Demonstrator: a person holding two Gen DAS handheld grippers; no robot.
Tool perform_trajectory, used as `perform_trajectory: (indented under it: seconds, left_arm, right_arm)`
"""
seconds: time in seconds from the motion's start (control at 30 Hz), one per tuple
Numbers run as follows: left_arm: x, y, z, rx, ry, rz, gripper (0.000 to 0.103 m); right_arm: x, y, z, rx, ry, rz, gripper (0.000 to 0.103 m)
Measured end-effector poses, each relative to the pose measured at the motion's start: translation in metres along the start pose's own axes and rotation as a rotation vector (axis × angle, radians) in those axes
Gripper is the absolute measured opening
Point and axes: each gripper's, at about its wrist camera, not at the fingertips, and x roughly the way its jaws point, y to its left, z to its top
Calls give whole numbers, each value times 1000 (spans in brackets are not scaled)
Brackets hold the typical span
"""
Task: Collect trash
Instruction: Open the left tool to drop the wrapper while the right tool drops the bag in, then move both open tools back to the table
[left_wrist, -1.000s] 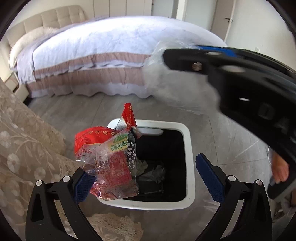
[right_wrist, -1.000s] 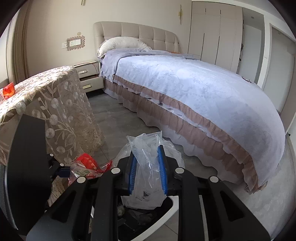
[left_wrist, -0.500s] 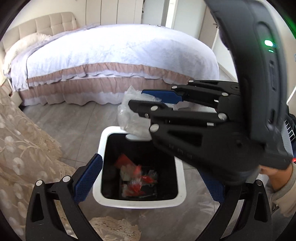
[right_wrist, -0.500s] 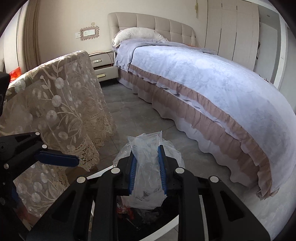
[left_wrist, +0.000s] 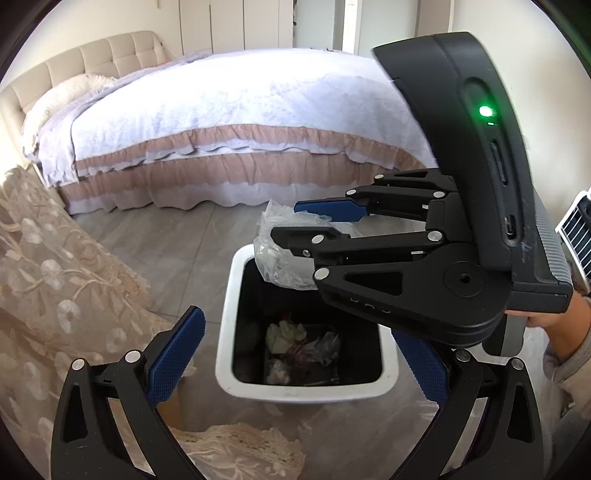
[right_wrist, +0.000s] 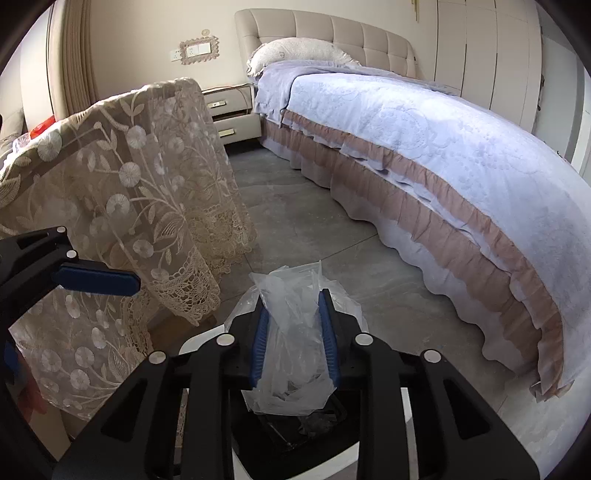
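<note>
Left-wrist view first: my left claw (left_wrist: 295, 365) stands wide open with nothing between its blue ribbed pads. A second ago a red snack wrapper hung by its left pad; now that wrapper is gone from the claw and crumpled scraps (left_wrist: 295, 343) lie at the bottom of the bin (left_wrist: 225, 325). The bin is square, with a glossy white rim and a black inside, and sits on grey floor tiles just off the bed (left_wrist: 229, 110) with its ruffled pink-brown skirt. My right claw (left_wrist: 284, 221) has swung in from the right and now sits above the bin's far edge, with a crinkled clear bag (left_wrist: 269, 258) between its pads, hanging over the rim.

Right-wrist view: the bag (right_wrist: 291, 350) bulges up and down past the right claw (right_wrist: 293, 306), thin and wrinkled. The jaws are opening, wider than a second ago, though the pads seem to touch the plastic. The bin's dark mouth (right_wrist: 310, 424) lies right below. Left of it hangs a cream lace cloth (right_wrist: 129, 206) over the counter, closer than before.
</note>
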Motion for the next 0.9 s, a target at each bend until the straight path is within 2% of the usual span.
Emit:
perform_trajectory:
  seconds: [0.03, 0.07, 0.1, 0.13, 0.17, 0.2, 0.37, 0.53, 0.7, 0.9]
  left_arm:
    - [0, 1, -1, -1, 5, -2, 98]
    - [-1, 1, -2, 0, 9, -2, 98]
    - [-1, 1, -3, 3, 10, -1, 98]
    - [-2, 2, -4, 5, 12, -3, 98]
    - [-3, 2, -5, 5, 12, -6, 98]
    - [-6, 0, -6, 6, 9, -6, 98]
    - [-17, -1, -8, -3, -15, 0, 98]
    - [-28, -4, -4, -15, -52, -16, 98]
    - [-40, -6, -4, -25, -69, -25, 98]
    - [-62, -15, -2, -5, -105, -7, 98]
  right_arm:
    - [3, 2, 0, -3, 12, 13, 33]
    - [5, 4, 0, -6, 25, 23, 40]
    - [6, 5, -1, -10, 26, 23, 57]
    - [7, 7, -1, -14, 26, 25, 67]
    - [7, 8, 0, -16, 29, 29, 90]
    - [6, 11, 0, -24, 18, 27, 97]
    - [-4, 18, 5, -54, -24, -22, 99]
    - [-21, 21, 12, -105, -71, -168, 99]
    - [-31, 9, 13, -79, -49, -165, 99]
    - [-51, 10, 18, -64, -89, -167, 99]
